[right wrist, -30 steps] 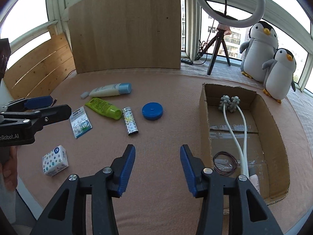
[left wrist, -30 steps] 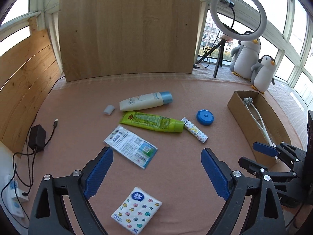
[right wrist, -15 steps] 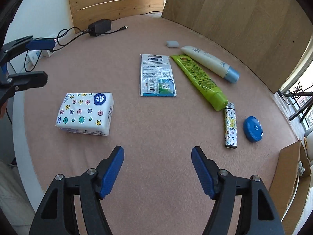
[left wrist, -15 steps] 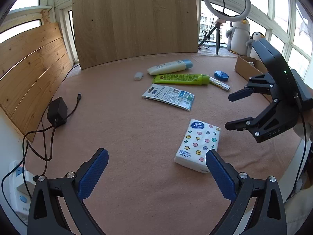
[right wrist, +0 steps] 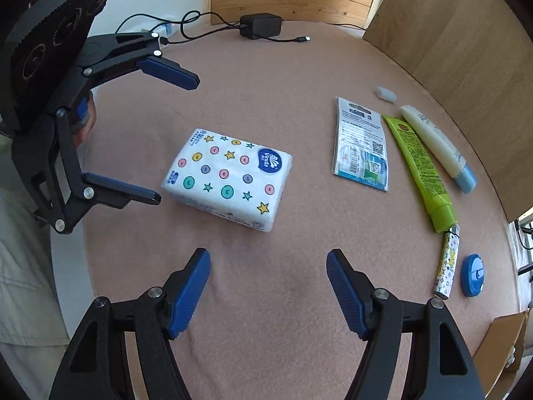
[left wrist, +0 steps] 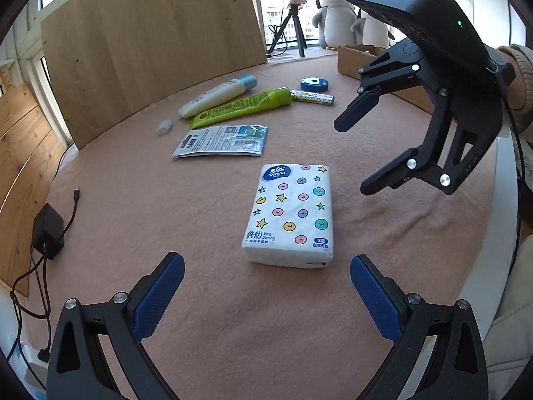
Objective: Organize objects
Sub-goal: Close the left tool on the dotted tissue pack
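Observation:
A white tissue pack [left wrist: 293, 210] [right wrist: 226, 176] printed with stars and coloured dots lies flat on the pink cloth. My left gripper [left wrist: 266, 266] [right wrist: 176, 140] stands wide open just short of the pack's near end, with nothing between its fingers. My right gripper [right wrist: 268, 256] [left wrist: 351, 158] is also open and empty, hovering beside the pack's long side. Farther off lie a flat sachet [left wrist: 221, 140], a green tube [left wrist: 243, 105], a white tube with a blue cap [left wrist: 216, 95], a patterned lighter [left wrist: 313, 97] and a blue round case [left wrist: 314, 83].
A cardboard box [left wrist: 353, 60] stands at the far right of the table. A black charger [left wrist: 48, 230] with its cable lies at the left edge. A small white cap [left wrist: 165, 126] sits near the tubes. A wooden board [left wrist: 150, 43] rises behind them.
Both grippers swung from the middle of the table over to the tissue pack and came down near it. The right gripper's jaws widened. The pack has not moved.

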The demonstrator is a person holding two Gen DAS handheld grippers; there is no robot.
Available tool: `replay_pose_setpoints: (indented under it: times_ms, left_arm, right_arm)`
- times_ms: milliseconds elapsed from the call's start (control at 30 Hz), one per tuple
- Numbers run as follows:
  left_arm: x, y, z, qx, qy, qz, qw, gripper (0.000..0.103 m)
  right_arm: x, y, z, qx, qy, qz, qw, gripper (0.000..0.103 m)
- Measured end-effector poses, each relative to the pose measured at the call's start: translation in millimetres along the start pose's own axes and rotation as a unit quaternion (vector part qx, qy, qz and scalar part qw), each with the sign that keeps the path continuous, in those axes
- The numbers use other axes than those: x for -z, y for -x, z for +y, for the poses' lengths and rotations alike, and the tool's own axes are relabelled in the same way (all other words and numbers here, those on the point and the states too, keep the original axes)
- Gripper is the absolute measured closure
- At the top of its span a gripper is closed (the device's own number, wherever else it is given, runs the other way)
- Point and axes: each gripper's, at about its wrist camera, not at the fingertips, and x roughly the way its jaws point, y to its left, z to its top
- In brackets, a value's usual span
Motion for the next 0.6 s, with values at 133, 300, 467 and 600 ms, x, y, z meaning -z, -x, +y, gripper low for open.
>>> replay_pose_setpoints:
  times_ms: [133, 300, 467, 600]
  left_arm:
    - [-4.5, -6.6, -3.0, -0.006, 0.000, 0.004, 1.0000, 0.002]
    - [-7.8, -11.7, -2.4, -0.006, 0.008, 0.004, 0.9999, 0.002]
    - [-8.0, -9.6, -2.1, 0.017, 0.008, -0.005, 0.9998, 0.004]
    - [-10.3, -12.7, -0.6, 0.020, 0.020, -0.009, 0.9995, 0.007]
  right_arm:
    - [2.7, 1.3, -31.3, 0.031, -0.052, 0.002, 0.998, 0.034]
    - [-12.6, -13.3, -40.2, 0.046, -0.063, 0.007, 0.997, 0.031]
    - [-7.9, -3.8, -4.7, -0.034, 0.024, -0.008, 0.999, 0.031]
    - [0.5, -1.5, -4.5, -0.031, 0.067, 0.009, 0.997, 0.031]
